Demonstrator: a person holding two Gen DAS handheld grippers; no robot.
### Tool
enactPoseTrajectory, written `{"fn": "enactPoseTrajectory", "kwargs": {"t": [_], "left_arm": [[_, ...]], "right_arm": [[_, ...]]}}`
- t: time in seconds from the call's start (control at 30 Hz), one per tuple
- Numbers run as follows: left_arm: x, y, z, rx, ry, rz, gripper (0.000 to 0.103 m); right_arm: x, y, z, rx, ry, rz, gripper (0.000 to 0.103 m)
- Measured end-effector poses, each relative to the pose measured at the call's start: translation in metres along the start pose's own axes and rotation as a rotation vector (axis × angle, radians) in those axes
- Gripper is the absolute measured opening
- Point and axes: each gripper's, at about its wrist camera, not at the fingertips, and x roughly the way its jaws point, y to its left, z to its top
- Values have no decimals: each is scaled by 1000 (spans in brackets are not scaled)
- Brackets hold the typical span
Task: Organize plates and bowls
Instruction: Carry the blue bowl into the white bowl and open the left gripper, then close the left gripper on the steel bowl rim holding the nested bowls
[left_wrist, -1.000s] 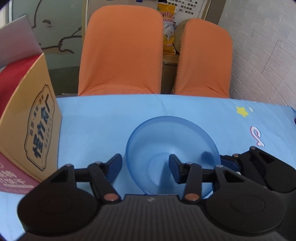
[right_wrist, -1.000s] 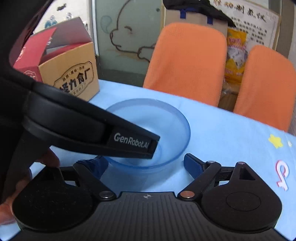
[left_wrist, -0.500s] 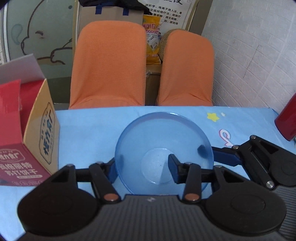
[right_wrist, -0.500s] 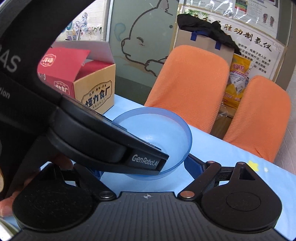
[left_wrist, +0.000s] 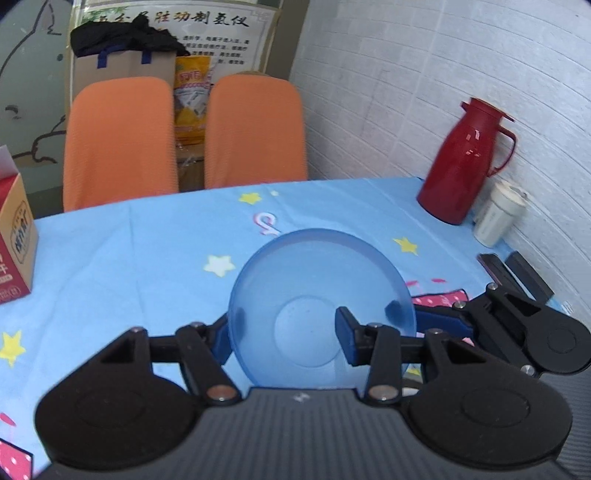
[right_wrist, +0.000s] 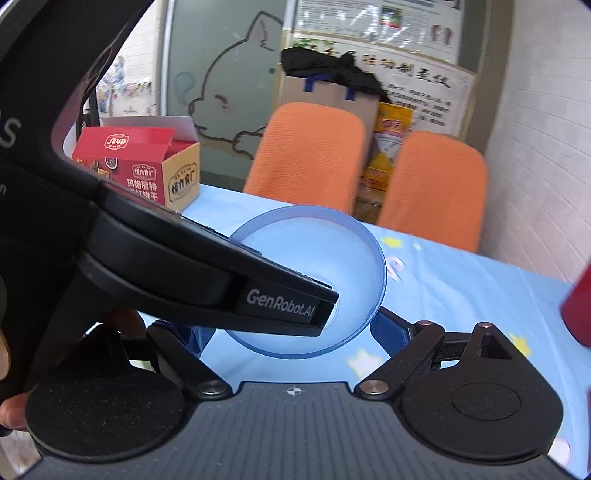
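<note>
A translucent blue bowl (left_wrist: 317, 291) is seen over a light-blue cloth (left_wrist: 147, 251) patterned with yellow and white stars. Two chairs (left_wrist: 118, 136) are covered in orange; the jug (left_wrist: 461, 162) is glossy red.

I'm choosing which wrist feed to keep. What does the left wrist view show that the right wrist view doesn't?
Only the left wrist view shows the whole red jug, the white cup beside it and the right tool at the bowl's far rim.

Only the right wrist view shows the red box's open top and the left tool's body across the bowl.

Both show the blue bowl and orange chairs.
</note>
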Motion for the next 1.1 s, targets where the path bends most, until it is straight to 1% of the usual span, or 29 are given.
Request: {"fn": "enactPoseTrajectory", "kwargs": {"t": [0.13, 0.2, 0.33, 0.5, 0.53, 0.6, 0.67, 0.73, 0.83, 0.9, 1.0, 1.03, 1.1], "left_arm": [[-1, -35, -30, 0, 46, -46, 43], [2, -49, -46, 16, 77, -45, 43], [10, -63, -64, 36, 129, -28, 44], [19, -66, -69, 52, 170, -22, 52], [21, -67, -69, 55, 174, -19, 53], [23, -67, -69, 64, 176, -16, 66], [20, -65, -68, 62, 169, -23, 71], [15, -64, -65, 56, 149, -40, 73], [0, -62, -61, 43, 110, -47, 73], [-13, -60, -60, 33, 70, -42, 73], [-28, -60, -60, 9, 15, -12, 73], [-30, -59, -60, 1, 7, -10, 73], [-31, -58, -62, -4, 5, 4, 73]], "right_arm": [[-25, -8, -32, 39, 1, -51, 78], [-30, -10, -46, 56, 10, -64, 78], [-40, -8, -66, 40, 31, -73, 78], [-39, -19, -77, 83, 40, -26, 78], [-40, -22, -80, 95, 40, -19, 78], [-35, -29, -80, 121, 46, -6, 78], [-36, -32, -85, 139, 51, 10, 78], [-43, -36, -90, 152, 50, 29, 78], [-60, -38, -97, 160, 55, 20, 78], [-76, -40, -105, 163, 43, 10, 78], [-88, -47, -110, 199, 13, -14, 78], [-90, -50, -111, 218, 1, -19, 79], [-87, -56, -113, 252, 4, -24, 79]]}}
